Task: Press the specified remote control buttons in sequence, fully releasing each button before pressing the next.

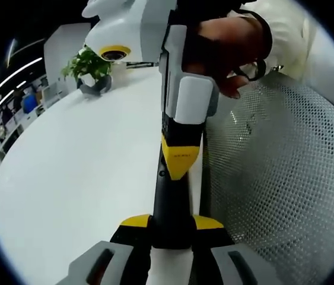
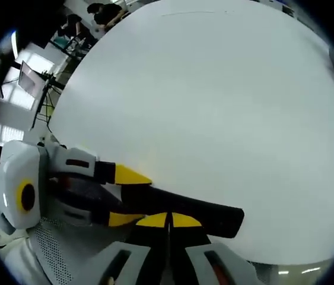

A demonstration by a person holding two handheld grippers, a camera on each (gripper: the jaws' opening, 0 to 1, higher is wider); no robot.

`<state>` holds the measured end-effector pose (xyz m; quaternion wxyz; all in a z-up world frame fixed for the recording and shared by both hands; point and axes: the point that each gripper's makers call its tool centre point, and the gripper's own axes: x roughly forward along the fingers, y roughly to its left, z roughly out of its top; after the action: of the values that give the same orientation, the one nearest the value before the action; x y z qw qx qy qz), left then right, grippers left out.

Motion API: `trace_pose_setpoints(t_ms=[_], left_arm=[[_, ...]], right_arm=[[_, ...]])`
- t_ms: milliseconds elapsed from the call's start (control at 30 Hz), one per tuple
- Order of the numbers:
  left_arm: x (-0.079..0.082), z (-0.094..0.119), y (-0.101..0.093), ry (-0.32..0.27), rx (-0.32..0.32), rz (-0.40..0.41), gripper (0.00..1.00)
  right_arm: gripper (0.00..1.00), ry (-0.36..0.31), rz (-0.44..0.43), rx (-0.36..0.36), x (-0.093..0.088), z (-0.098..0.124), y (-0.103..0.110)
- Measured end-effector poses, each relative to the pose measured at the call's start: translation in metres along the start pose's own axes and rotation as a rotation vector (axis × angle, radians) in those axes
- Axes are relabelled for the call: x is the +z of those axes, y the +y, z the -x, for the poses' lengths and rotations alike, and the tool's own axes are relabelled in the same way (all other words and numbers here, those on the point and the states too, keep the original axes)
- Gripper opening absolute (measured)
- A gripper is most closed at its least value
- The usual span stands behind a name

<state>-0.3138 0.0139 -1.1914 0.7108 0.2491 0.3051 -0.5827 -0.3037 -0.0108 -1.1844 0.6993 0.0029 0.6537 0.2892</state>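
A slim black remote [image 1: 168, 208] is clamped between the yellow-tipped jaws of my left gripper [image 1: 171, 222], which is shut on its near end. The remote runs away from that camera over the white table's edge. From above, my right gripper [image 1: 177, 169], held by a person's hand [image 1: 226, 44], has its jaws together and its yellow tip resting on the remote's upper face. In the right gripper view, my right gripper [image 2: 168, 221] is shut, tips against the remote [image 2: 211, 215]. The left gripper [image 2: 128, 197] holds the remote from the left. I cannot make out the buttons.
A broad white table [image 1: 78, 166] spreads out beyond the remote, also seen as the table [image 2: 214, 89]. A potted plant [image 1: 89, 68] stands at its far side. A grey mesh chair [image 1: 285, 172] lies close on the right. Office furniture and a stand [image 2: 36, 83] sit beyond the table.
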Motion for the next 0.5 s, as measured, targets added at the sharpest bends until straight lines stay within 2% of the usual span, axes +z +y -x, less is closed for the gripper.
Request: trace_pose_setpoints(t_ms=[500], left_arm=[[0.0, -0.0001, 0.0001, -0.001, -0.001, 0.001, 0.24]], right_arm=[[0.0, 0.002, 0.061, -0.005, 0.0028, -0.0059, 0.0034]])
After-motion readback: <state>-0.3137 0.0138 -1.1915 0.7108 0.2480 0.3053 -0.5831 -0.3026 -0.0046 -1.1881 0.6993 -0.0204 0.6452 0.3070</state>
